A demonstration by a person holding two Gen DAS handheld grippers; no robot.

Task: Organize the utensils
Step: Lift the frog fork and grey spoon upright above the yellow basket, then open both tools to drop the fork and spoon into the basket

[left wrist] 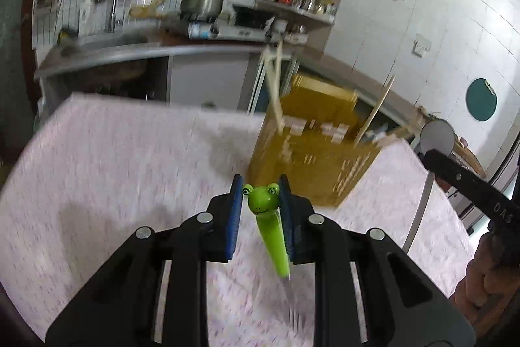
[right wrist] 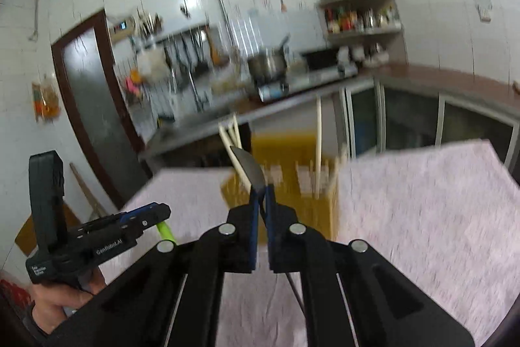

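the left gripper (left wrist: 261, 184) carries a green frog-headed utensil (left wrist: 264, 200) between its blue pads; the frog head pokes out just past the fingertips, the green handle runs back down along the right-hand pad (left wrist: 287, 210), and a gap shows between the handle and the other pad, so the jaws are partly closed, with only that one side visibly touching. its lower end is blurred (whether it is a fork or spoon cannot be told). the yellow utensil box (left wrist: 312, 158) stands on the pink tablecloth (left wrist: 113, 168) just beyond the frog head, and pale chopsticks (left wrist: 274, 86) lean out of it.

the right gripper (right wrist: 263, 187) has its jaws pinched nearly together on a metal utensil (right wrist: 250, 166): the dark rounded end rises just above the fingertips, directly in front of the yellow box, and a thin dark stem runs back below the pads. from the left wrist view, that same utensil's round end (left wrist: 436, 137) hangs just right of the box's far corner, above the cloth. the kitchen counter (left wrist: 130, 49) lies well behind the box
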